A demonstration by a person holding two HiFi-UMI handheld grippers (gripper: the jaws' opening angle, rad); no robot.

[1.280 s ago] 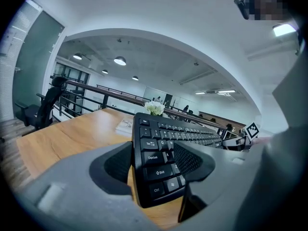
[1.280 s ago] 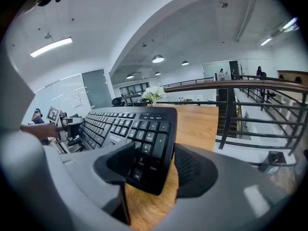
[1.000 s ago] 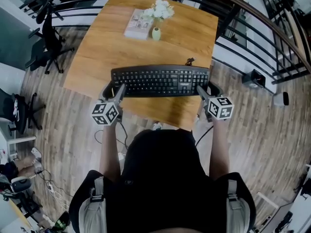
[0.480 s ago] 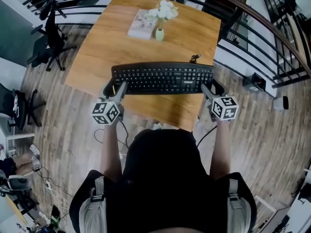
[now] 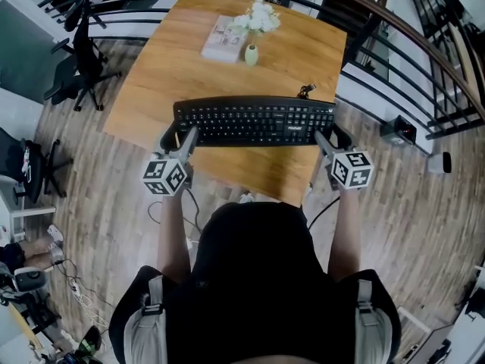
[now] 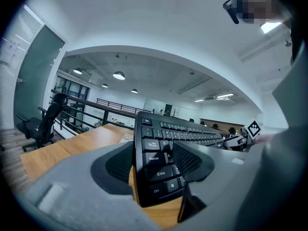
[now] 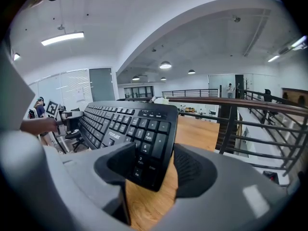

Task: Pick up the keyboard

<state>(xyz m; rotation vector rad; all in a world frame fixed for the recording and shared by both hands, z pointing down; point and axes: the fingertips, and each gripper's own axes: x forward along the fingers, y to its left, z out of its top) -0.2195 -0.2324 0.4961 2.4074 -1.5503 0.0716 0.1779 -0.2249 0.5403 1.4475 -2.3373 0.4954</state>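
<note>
A book (image 5: pixel 221 39) and a flower vase (image 5: pixel 251 51) sit far back on the table (image 5: pixel 174 74). The left gripper (image 5: pixel 177 138) and right gripper (image 5: pixel 328 137) reach forward, each pinching one end of the keyboard (image 5: pixel 254 121).

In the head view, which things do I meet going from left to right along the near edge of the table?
left gripper → keyboard → right gripper

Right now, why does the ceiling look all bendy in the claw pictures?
Left gripper view: the wide lens bends the ceiling into an arch and darkens the corners. Right gripper view: same bend, and the railing bows. Head view: the floor boards curve near the edges.
</note>
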